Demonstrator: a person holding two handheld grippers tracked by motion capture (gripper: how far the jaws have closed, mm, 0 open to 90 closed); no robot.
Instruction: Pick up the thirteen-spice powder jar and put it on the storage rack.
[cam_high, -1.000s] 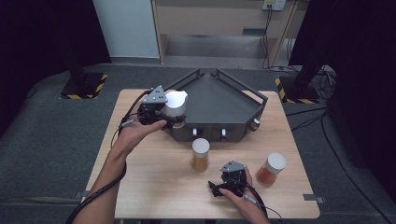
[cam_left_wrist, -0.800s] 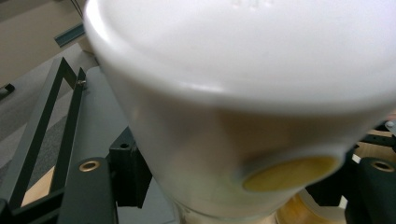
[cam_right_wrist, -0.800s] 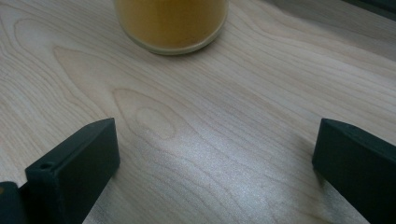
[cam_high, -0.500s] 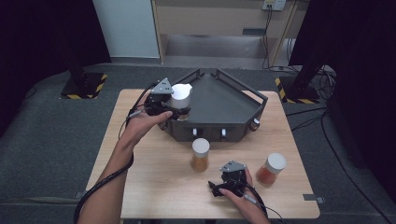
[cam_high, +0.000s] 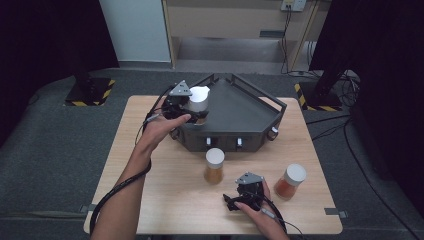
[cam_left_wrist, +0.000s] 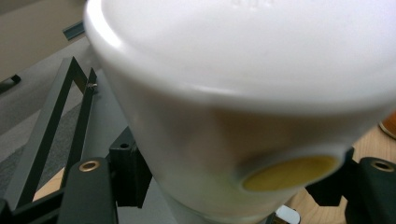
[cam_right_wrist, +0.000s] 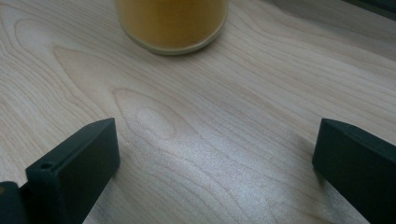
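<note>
- Left gripper: jaws clamped on a white-capped jar, gripping it by the white cap; the left gripper view has the cap pressed between the two black jaws, with a yellow patch of the contents showing at its lower edge.
- Held jar: carried clear of the wood, over the near-left corner of the dark angular tray, just above its rim.
- Left hand: wrapped around the gripper body from below, forearm reaching in from the bottom left, cable trailing along it.
- Tray: dark grey, wedge-shaped, with raised bar rails, seated at the far centre of the wooden table.
- Right gripper: jaws spread wide with nothing between them, resting low at the table's near edge; in the right gripper view bare wood lies between the jaws.
- Second jar: white cap, amber contents, upright on the wood just ahead of the right gripper; its base appears in the right gripper view.
- Third jar: white cap, orange contents, standing just to the right of the right gripper.
</note>
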